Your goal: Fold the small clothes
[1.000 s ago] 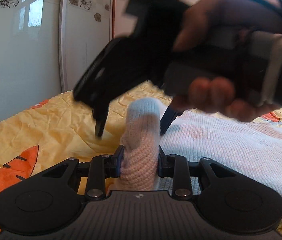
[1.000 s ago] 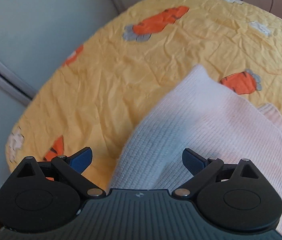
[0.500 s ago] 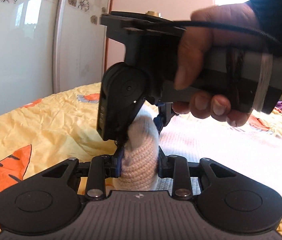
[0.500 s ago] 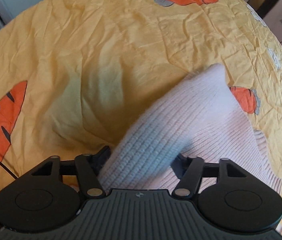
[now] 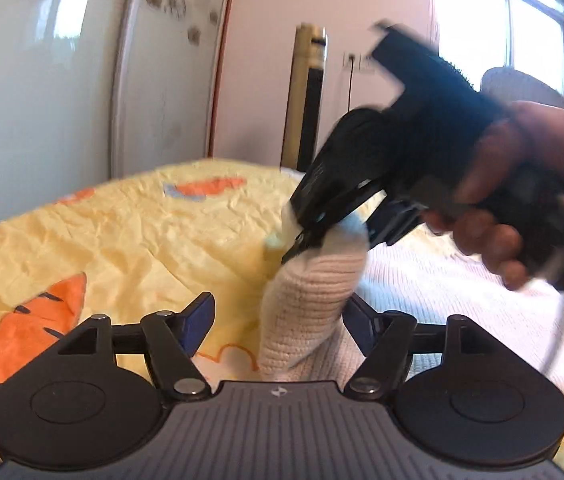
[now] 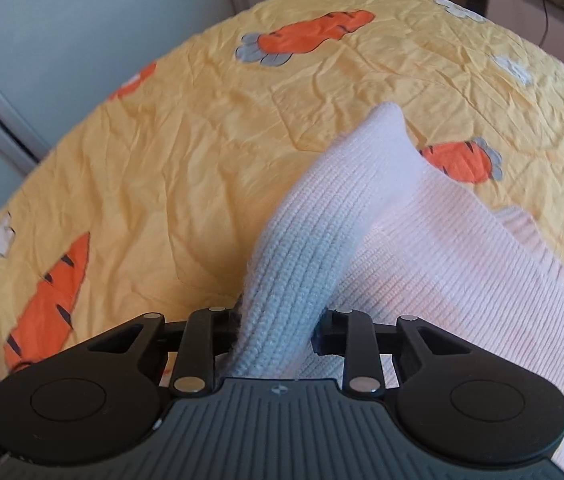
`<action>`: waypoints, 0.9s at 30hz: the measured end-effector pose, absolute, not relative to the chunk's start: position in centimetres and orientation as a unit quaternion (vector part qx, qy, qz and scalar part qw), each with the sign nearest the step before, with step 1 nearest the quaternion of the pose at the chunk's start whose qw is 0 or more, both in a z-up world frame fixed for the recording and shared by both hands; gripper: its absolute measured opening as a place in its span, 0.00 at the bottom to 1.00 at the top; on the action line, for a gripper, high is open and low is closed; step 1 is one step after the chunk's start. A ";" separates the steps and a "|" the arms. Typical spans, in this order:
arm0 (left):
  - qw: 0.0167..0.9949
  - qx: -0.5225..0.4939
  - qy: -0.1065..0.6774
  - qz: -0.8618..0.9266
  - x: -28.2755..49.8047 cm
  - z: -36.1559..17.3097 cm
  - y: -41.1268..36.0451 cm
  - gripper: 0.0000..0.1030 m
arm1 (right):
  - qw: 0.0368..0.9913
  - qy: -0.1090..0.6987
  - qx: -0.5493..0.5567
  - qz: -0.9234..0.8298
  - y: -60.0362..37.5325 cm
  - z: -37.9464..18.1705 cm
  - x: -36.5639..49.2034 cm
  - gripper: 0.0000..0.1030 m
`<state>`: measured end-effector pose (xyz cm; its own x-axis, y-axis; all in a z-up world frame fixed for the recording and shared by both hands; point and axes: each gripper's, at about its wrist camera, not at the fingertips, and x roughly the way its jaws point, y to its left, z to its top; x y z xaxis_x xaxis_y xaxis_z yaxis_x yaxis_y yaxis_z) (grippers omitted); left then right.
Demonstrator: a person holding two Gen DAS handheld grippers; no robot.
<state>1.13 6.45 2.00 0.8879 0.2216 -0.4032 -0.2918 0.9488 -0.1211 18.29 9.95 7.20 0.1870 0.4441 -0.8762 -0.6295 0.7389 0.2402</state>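
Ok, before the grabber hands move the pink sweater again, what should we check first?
1. Right gripper pinching the sweater sleeve: ok, its jaws have just closed on the knit.
2. Left gripper let go: ok, its jaws have just opened; the sleeve stands between them, one pad clearly apart.
3. Sweater body lying flat on the yellow bedsheet: ok.
4. Sleeve free of the left gripper's far pad: cannot tell, knit hides the gap.
5. Space on the sheet beside the sweater: ok.
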 end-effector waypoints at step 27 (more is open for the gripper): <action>0.956 0.210 0.170 -0.112 1.1 -0.2 -16.8 0.35 | 0.800 0.464 0.232 0.302 -25.6 4.8 12.6 0.47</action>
